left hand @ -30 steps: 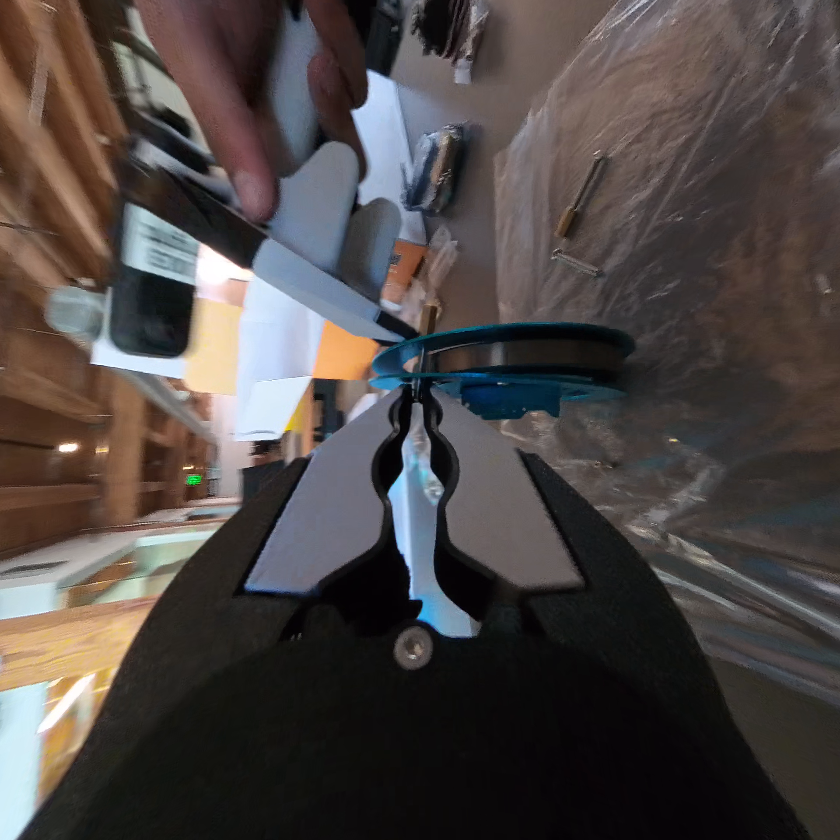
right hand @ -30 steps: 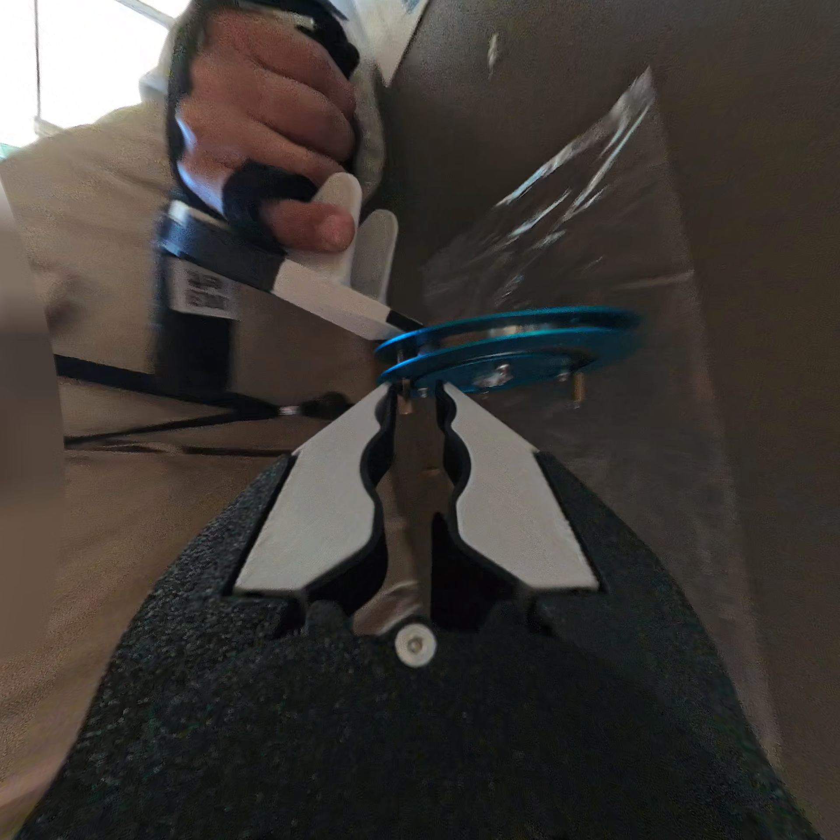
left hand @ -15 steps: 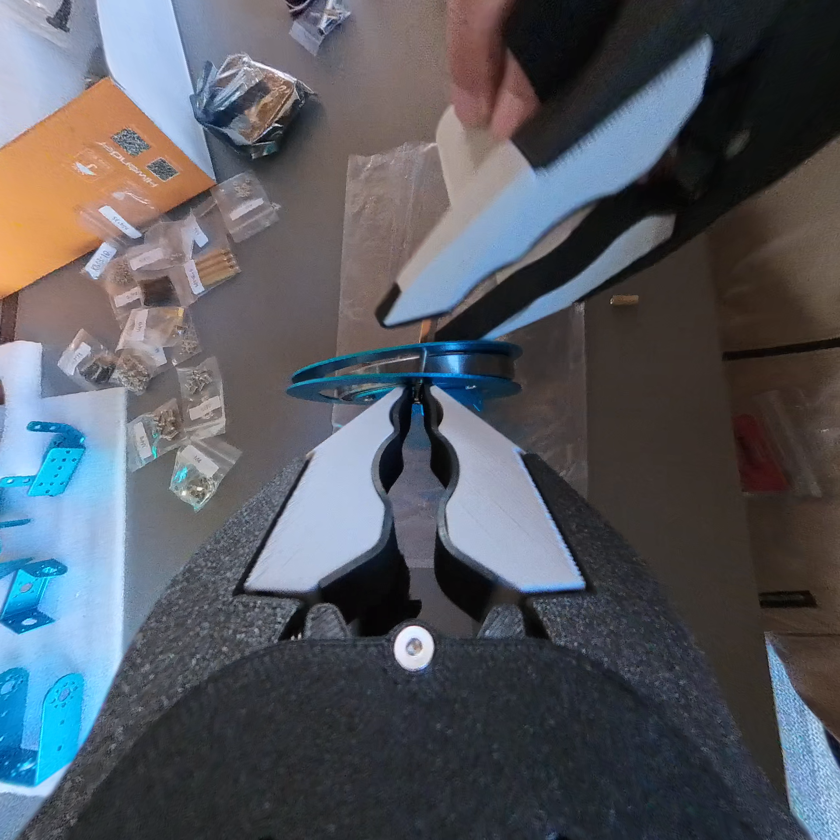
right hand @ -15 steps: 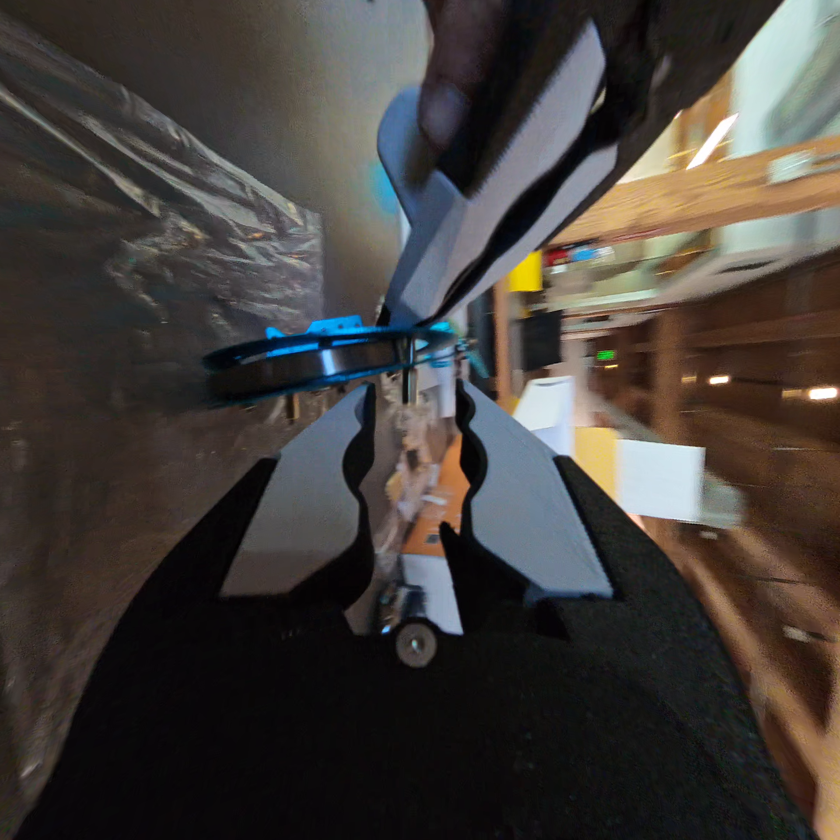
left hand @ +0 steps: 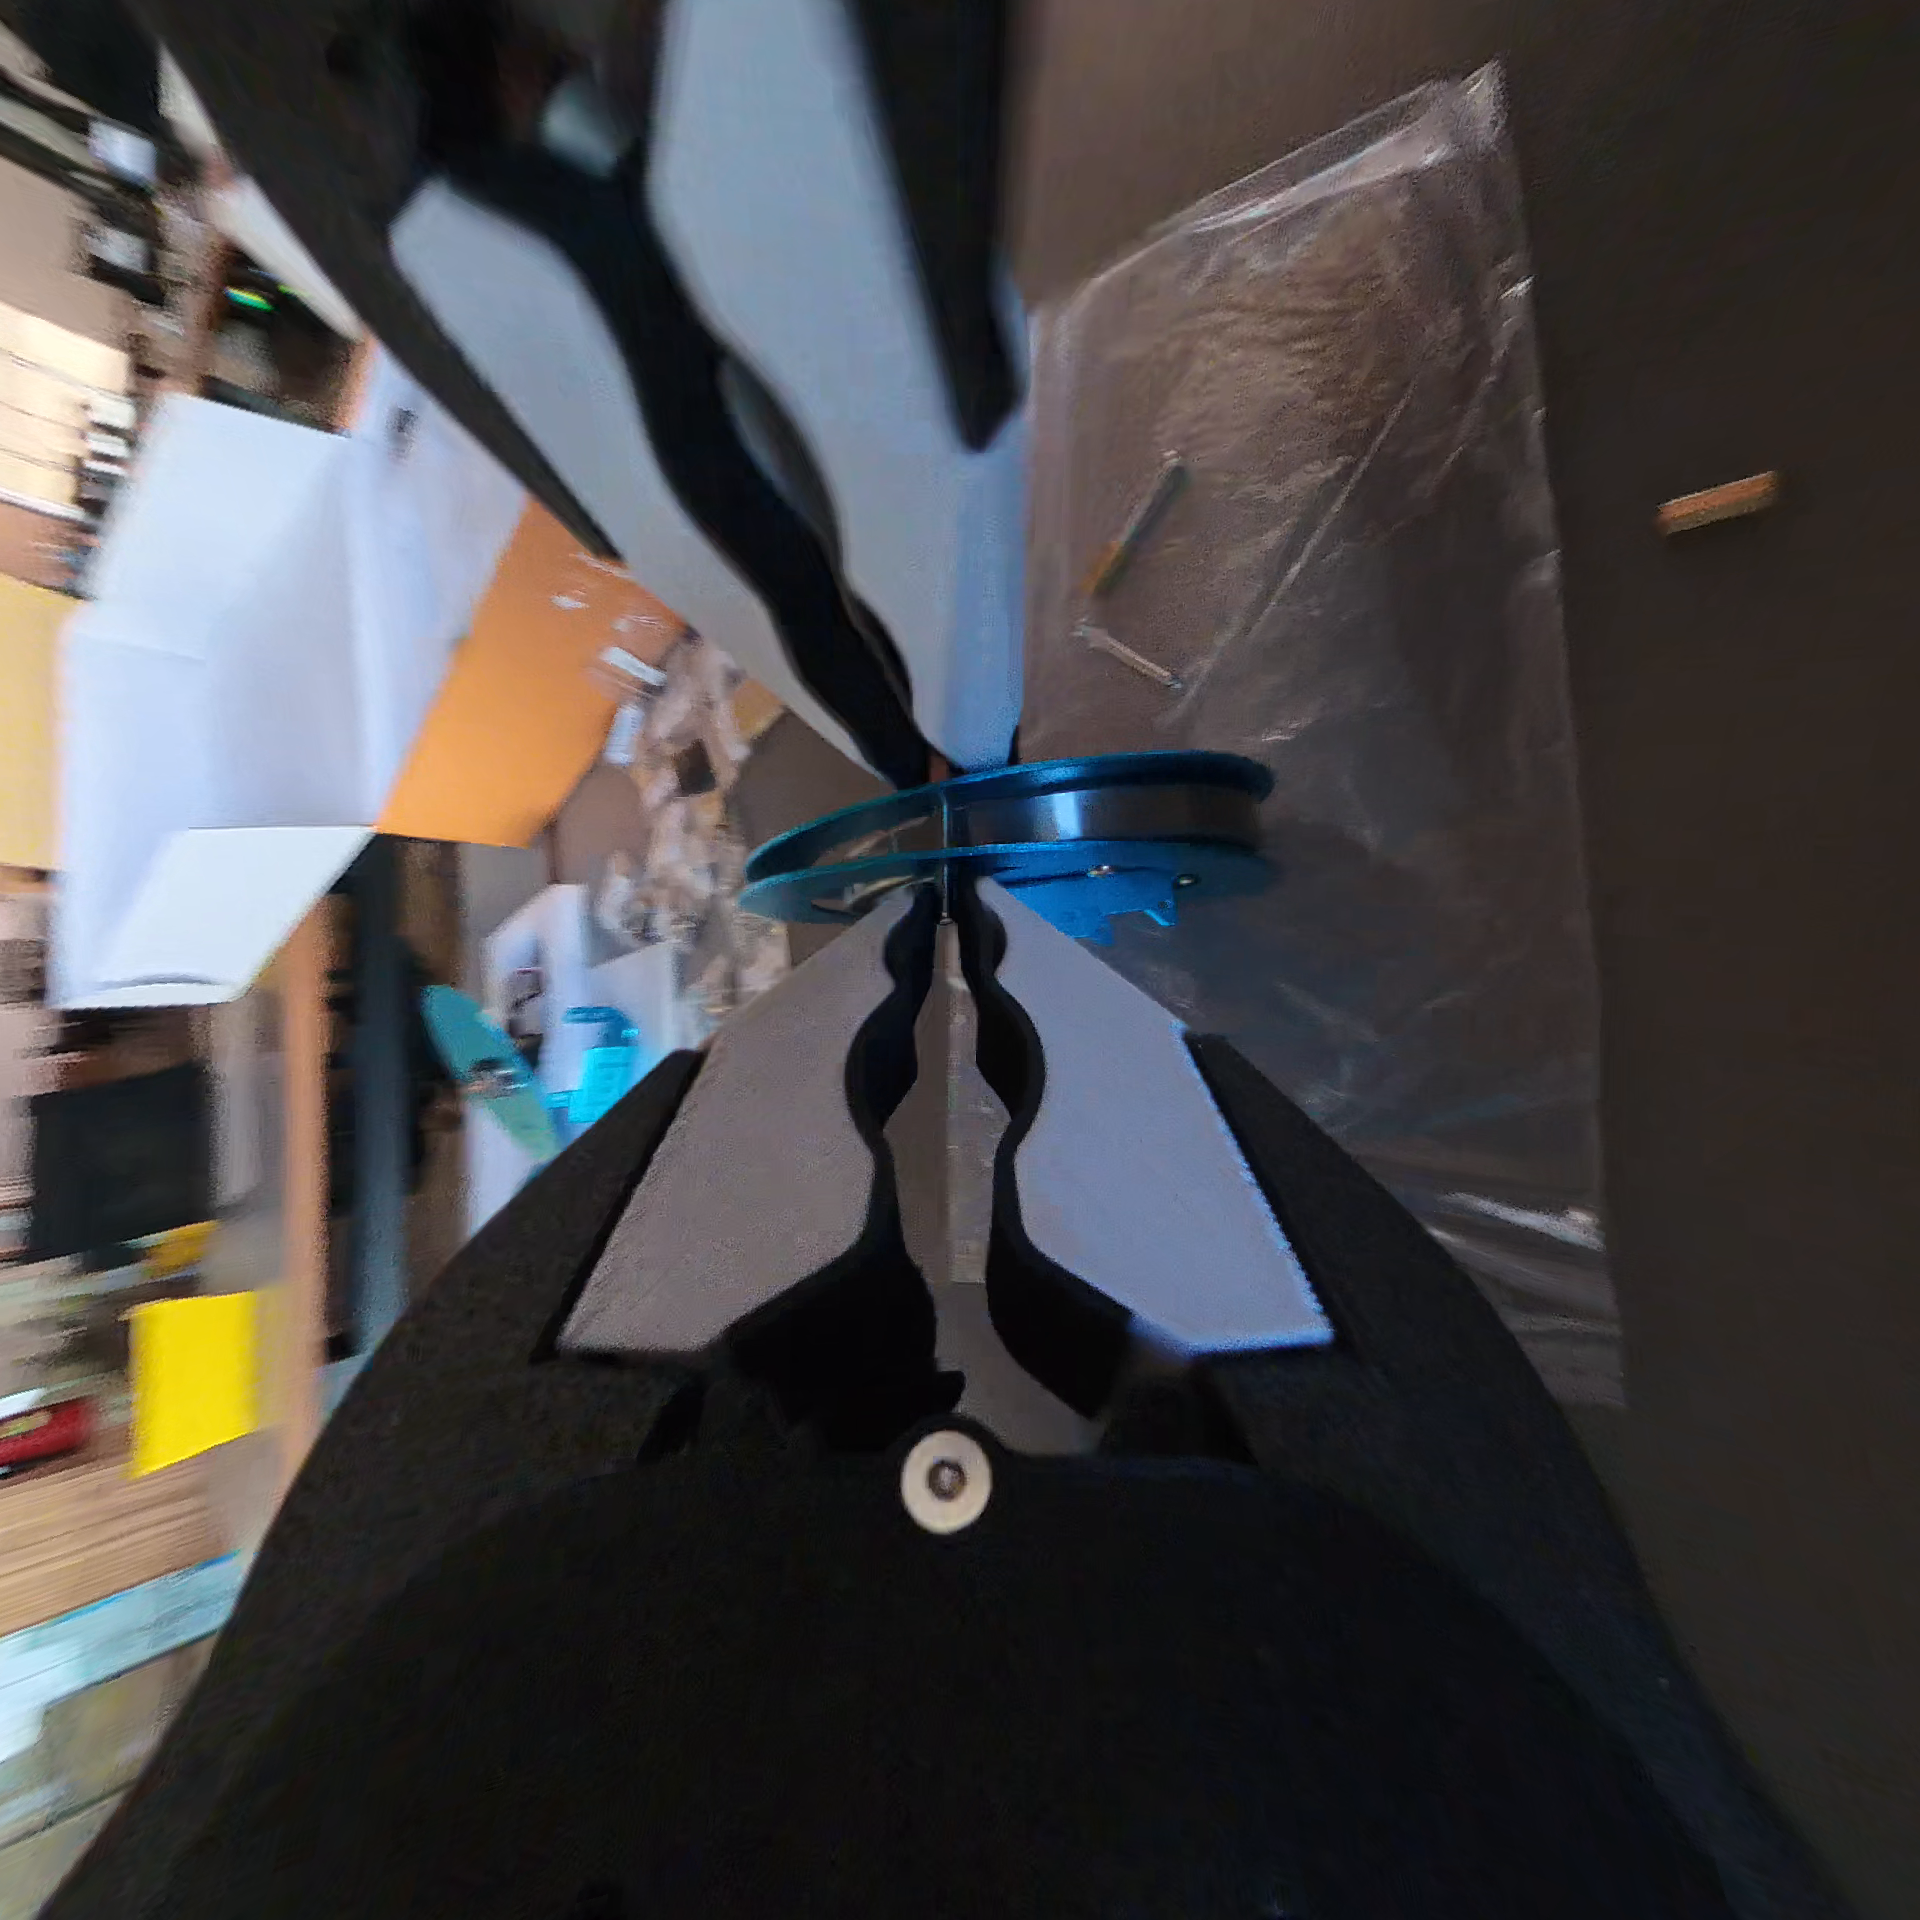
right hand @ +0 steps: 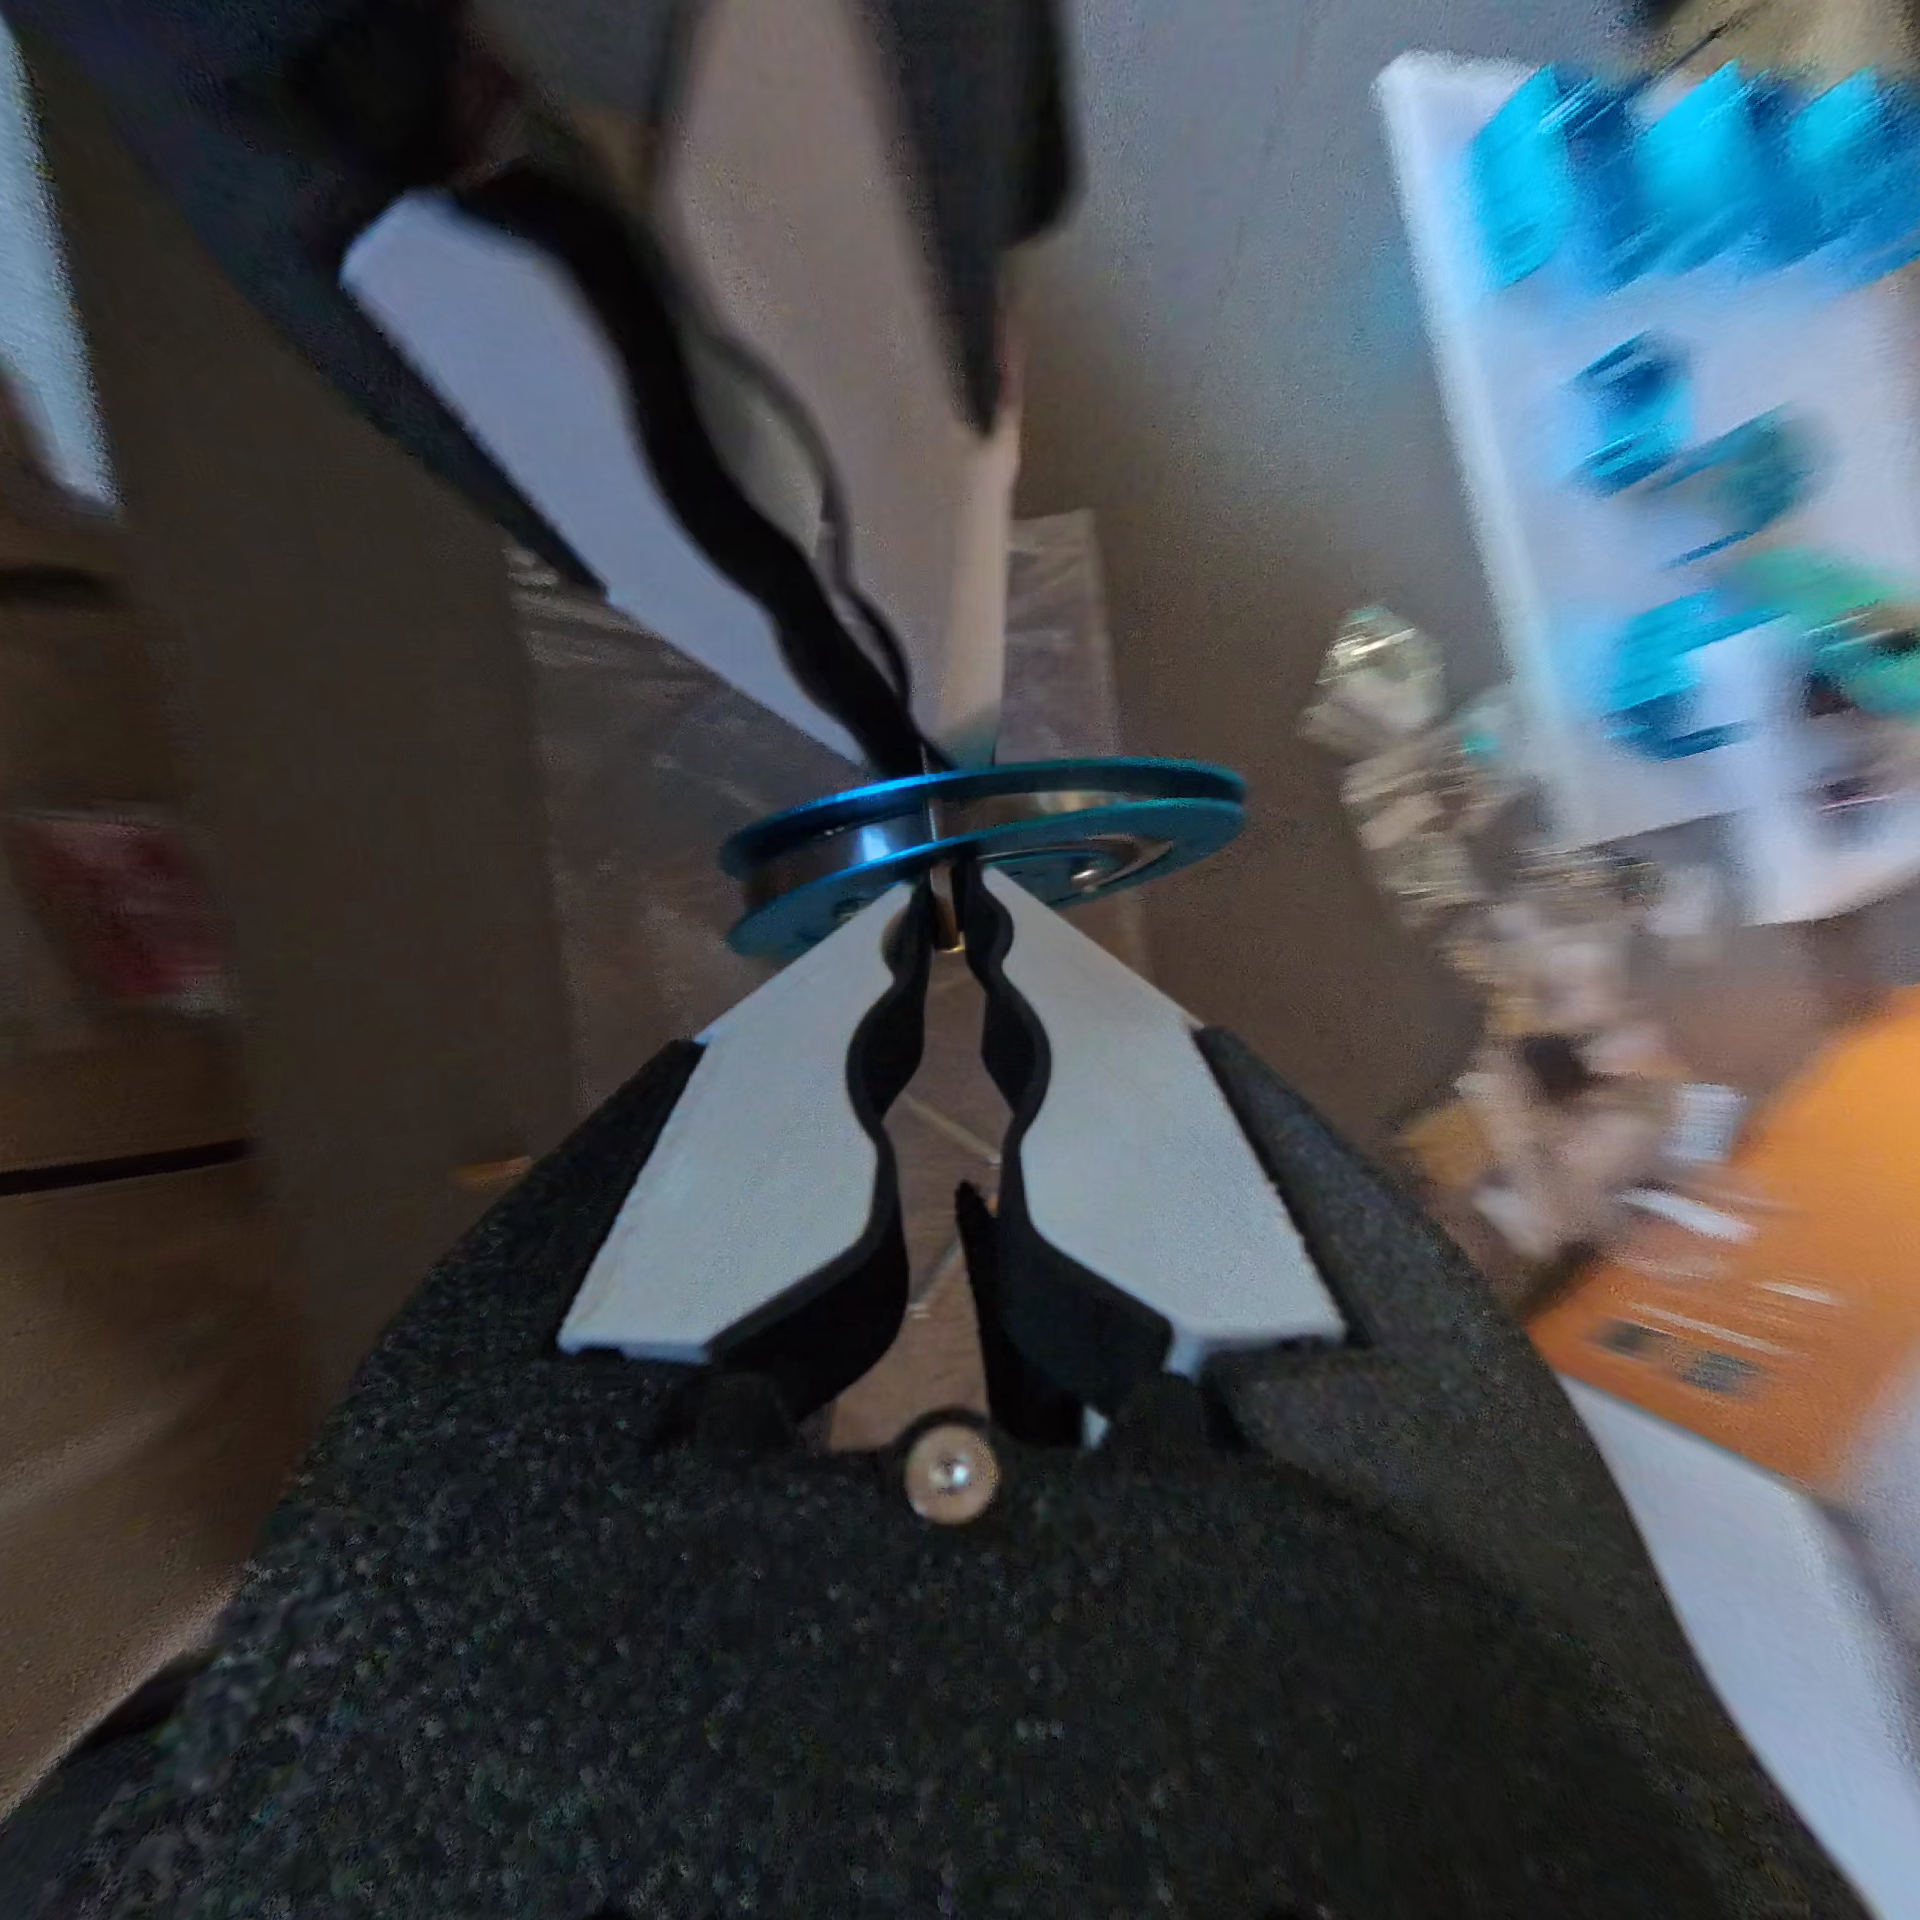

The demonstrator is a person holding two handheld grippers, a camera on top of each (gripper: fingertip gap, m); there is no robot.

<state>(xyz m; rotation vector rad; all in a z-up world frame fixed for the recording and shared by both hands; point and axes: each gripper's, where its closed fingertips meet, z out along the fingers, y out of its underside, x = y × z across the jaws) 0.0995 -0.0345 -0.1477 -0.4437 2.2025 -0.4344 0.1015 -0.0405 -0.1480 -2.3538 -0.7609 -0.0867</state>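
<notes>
Item: blue two-disc metal wheel with steel ring [left hand: 1039,831], held off the table above a clear plastic bag [left hand: 1351,520]. My left tongs [left hand: 943,914] clench a post at its rim; my right tongs [right hand: 951,925] clench the opposite side.

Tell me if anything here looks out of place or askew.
Nothing looks damaged or spilled. The blue disc assembly is off the table, pinched at its rim from opposite sides by the left hand-held gripper and right hand-held gripper. A loose brass standoff lies beside the plastic bag.
</notes>
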